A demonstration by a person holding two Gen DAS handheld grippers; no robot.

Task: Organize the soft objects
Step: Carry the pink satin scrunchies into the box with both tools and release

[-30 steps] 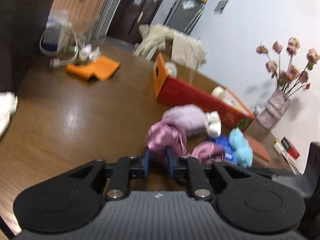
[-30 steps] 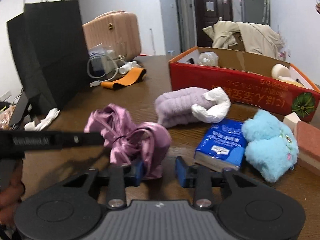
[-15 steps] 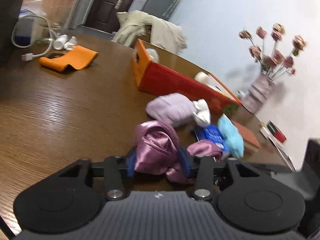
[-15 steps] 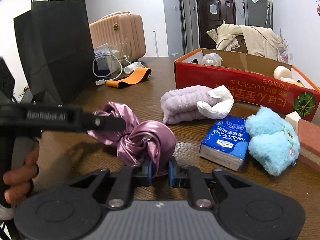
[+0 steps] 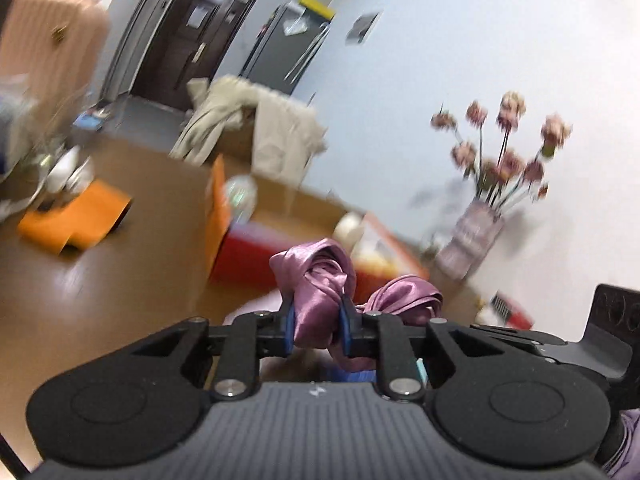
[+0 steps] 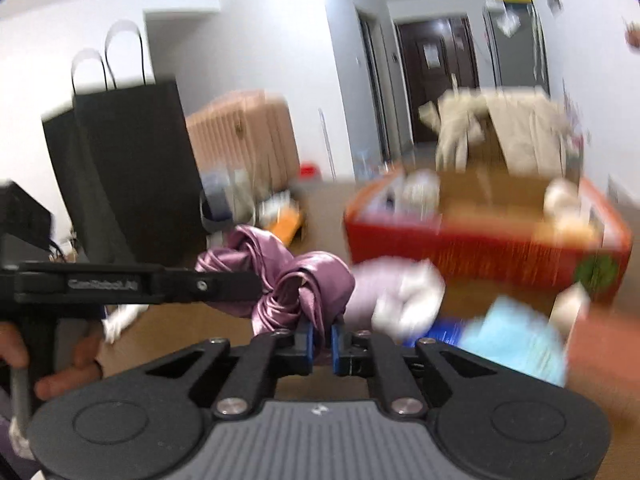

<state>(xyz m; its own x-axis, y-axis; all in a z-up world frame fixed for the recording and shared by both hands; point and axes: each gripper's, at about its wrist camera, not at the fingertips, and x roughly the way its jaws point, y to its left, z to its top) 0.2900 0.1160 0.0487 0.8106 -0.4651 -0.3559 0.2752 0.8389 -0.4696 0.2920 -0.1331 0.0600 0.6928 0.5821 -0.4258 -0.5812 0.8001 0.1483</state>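
Note:
A knotted pink satin cloth hangs above the brown table, held at two ends. My left gripper has its blue pads pressed on one bunch of it, and its jaws are closing. My right gripper is shut tight on the other bunch of the cloth. In the right wrist view the left gripper's black body reaches in from the left, with a hand on it. A lilac towel, a light blue plush and a blue tissue pack lie on the table below.
An open red cardboard box stands behind the soft things. A black paper bag and a pink suitcase are at the left. An orange item lies far left. A vase of flowers stands by the wall.
Both grippers have risen, lifting the satin cloth off the table. The right jaws shut on one end; the left jaws widened, then gripped the other end.

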